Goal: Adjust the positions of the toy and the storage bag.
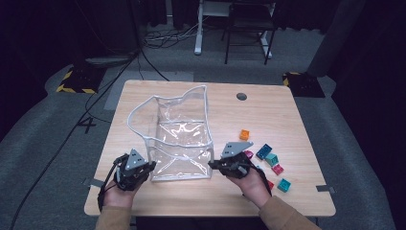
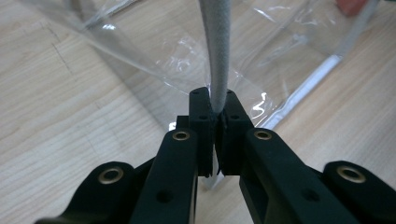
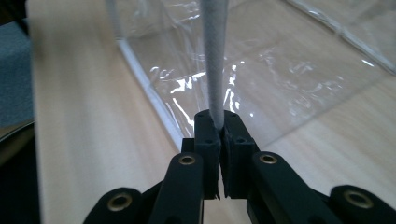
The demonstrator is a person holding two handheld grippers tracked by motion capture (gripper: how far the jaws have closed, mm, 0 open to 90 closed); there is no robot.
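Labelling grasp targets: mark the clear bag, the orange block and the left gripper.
clear bag (image 1: 182,132), high view, on its front clear wall.
orange block (image 1: 244,134), high view, on its top face.
left gripper (image 2: 217,112), left gripper view, between fingertips shut on the bag's white edging.

High view: fixed above the near edge, looking forward and down over the whole table (image 1: 287,115). Left gripper view and right gripper view: very close, looking along their own jaws at the clear bag (image 1: 182,139) trim. All views share bag and tabletop.
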